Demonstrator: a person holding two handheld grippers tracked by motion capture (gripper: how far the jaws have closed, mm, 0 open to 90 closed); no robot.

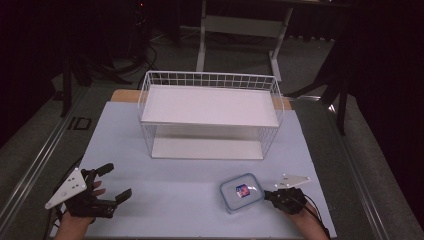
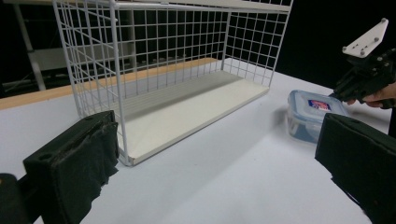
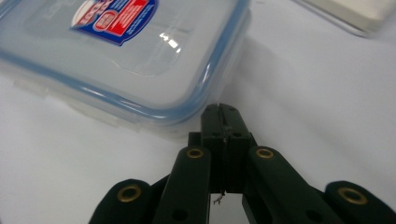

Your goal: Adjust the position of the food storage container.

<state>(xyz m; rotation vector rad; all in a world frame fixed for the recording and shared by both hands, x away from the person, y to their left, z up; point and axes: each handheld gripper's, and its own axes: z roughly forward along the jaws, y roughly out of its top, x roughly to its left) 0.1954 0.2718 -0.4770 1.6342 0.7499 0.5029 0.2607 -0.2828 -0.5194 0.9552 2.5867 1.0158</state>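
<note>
Container (image 1: 241, 192), a clear plastic box with a blue-rimmed lid and a red and blue label, is seen flat on the pale table (image 1: 190, 200), near the front edge on the right and well apart from the white wire rack (image 1: 210, 116) behind it. The right gripper (image 1: 268, 194) is placed at the box's right-hand corner; in the right gripper view its jaws are pressed together with no gap, the tips (image 3: 222, 122) just beside the lid rim (image 3: 187, 100), and nothing is caught between them. Whether the tips touch the rim cannot be told. The left gripper (image 1: 116, 181) is held over the table at the front left, its jaws spread wide and empty, well apart from the box.

A push on the corner is judged to be the step in hand. For that, the closed tips should be kept low against the side wall, below the lid's lip, so that the lid is not lifted. Pressure should be applied slowly, since a corner push may spin the box. If a grasp is meant instead, the jaws must first be parted wide enough to take the rim.
</note>
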